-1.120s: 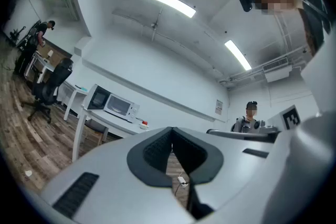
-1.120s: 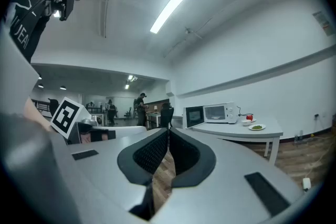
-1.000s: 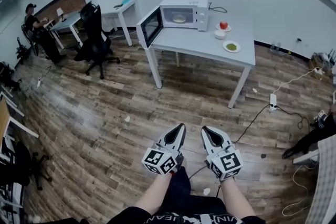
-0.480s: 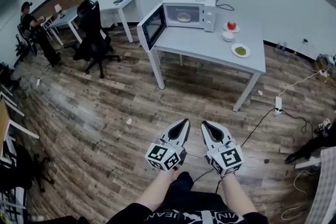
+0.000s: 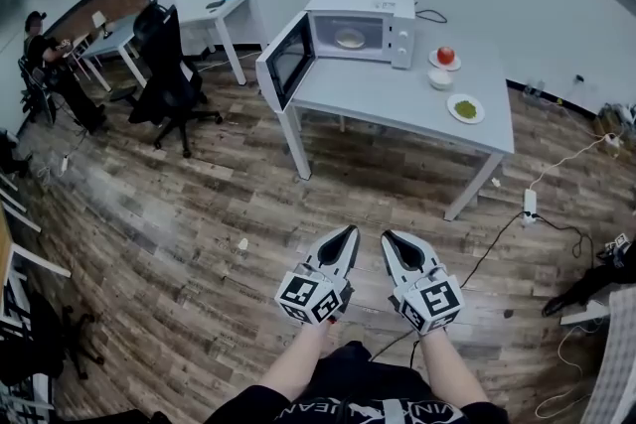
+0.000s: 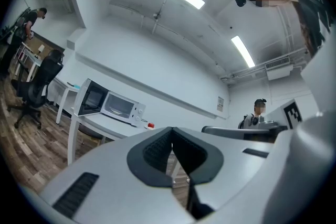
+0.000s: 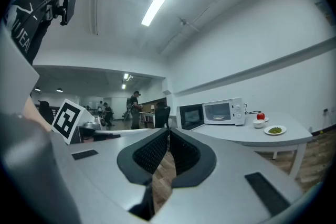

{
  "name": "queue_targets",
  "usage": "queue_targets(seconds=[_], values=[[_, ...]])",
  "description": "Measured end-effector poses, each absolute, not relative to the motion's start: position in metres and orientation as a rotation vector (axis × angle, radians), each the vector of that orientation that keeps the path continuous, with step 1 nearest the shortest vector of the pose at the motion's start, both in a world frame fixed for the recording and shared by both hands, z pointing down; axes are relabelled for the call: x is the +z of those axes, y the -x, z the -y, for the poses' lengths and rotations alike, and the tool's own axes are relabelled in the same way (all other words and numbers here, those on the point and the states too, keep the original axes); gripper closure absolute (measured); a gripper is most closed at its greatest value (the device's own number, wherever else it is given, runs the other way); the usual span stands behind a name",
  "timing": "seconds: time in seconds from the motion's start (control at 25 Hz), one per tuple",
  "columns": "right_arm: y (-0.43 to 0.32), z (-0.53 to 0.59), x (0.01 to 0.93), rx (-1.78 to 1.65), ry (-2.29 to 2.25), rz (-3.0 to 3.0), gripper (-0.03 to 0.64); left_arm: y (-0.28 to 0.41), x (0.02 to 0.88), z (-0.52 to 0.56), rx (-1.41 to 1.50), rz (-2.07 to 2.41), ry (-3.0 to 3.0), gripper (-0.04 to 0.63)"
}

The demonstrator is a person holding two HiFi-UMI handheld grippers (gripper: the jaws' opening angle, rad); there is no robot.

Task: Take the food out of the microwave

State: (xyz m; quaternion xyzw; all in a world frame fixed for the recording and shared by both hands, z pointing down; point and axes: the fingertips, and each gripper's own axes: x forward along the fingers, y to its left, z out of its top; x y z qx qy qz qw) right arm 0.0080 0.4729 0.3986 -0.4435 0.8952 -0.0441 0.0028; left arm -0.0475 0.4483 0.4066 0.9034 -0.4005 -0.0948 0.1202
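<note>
Open microwave [image 5: 363, 27], perhaps a plate [image 5: 350, 39] inside, is nearer now across bare floor [image 5: 199, 204]. Left gripper [image 5: 347, 232] and right gripper [image 5: 390, 241] are closed, empty.

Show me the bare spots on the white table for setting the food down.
Bare: the wide stretch of table in front of the microwave, running to the near edge, left of the plate of greens. Crowded: the right side, where tomato, small bowl and that plate line up. The open door stands at the left edge.
</note>
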Motion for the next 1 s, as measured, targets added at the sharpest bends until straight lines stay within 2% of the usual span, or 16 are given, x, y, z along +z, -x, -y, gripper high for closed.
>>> queue_targets(seconds=[0.4, 1.0], values=[[0.005, -0.43, 0.411, -0.152, 1.376, -2.813, 0.58, 0.055, 0.418, -0.4, -0.286, 1.143, -2.62, 0.588], [-0.016, -0.319, 0.415, -0.203, 1.287, -2.808, 0.581, 0.036, 0.423, -0.296, -0.271, 1.205, -2.588, 0.588]])
